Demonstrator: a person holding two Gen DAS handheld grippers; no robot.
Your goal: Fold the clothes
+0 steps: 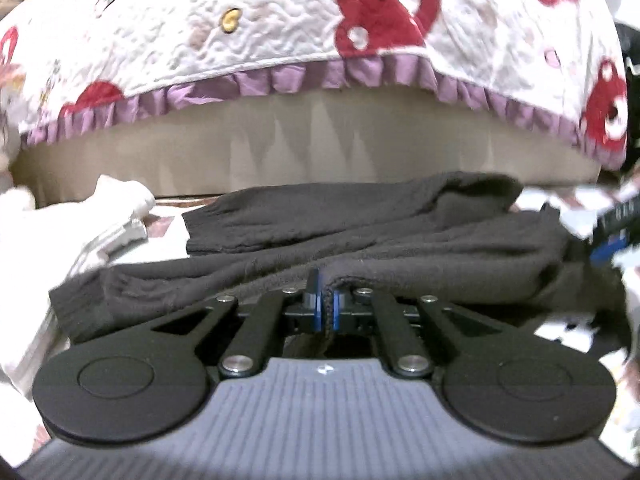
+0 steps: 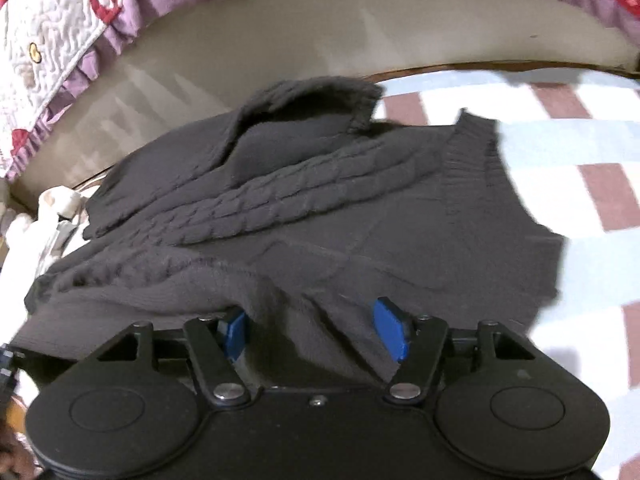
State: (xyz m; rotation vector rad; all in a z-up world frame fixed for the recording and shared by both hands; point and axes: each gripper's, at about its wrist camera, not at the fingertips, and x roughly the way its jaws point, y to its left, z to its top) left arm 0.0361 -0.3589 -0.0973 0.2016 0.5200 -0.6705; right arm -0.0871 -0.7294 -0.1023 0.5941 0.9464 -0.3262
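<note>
Now we see the left claw (image 1: pixel 325 304) pinched tight on a hem fold of the dark knit sweater (image 1: pixel 360 240); our right claw (image 2: pixel 316 326) gapes, knit lying loose between. Sweater lies crosswise below the quilt (image 1: pixel 280 20), collar toward it.

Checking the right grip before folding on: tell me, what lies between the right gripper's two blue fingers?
In the right wrist view, dark grey sweater fabric lies between the fingers, which stand apart.
</note>
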